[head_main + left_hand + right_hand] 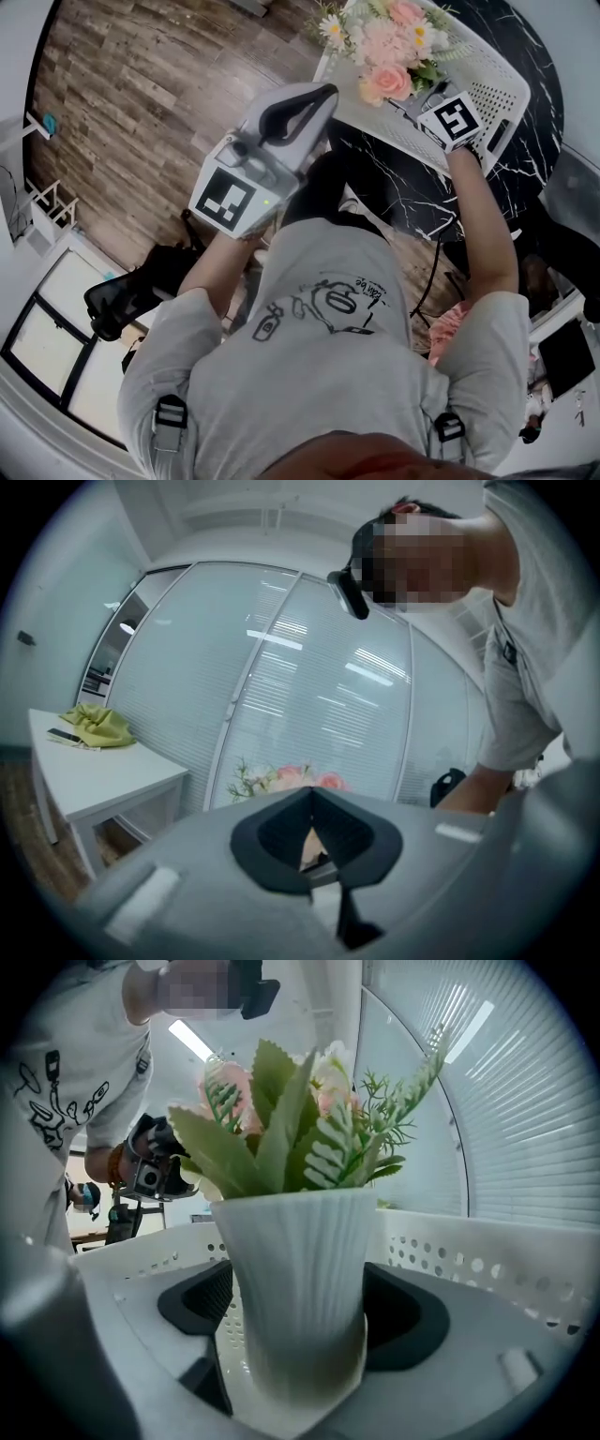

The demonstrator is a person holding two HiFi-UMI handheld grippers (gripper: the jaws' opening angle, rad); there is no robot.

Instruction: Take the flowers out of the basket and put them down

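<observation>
Flowers in white vase, inside basket on counter. Right gripper fingers wide, either side of vase. Left gripper fingers together, empty, near basket.

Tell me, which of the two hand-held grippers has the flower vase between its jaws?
The right gripper: its jaws stand either side of the white ribbed vase in the basket. The left gripper has its jaws together on nothing.

The basket is perforated plastic, the vase ribbed and matt, the tabletop glossy marble.
</observation>
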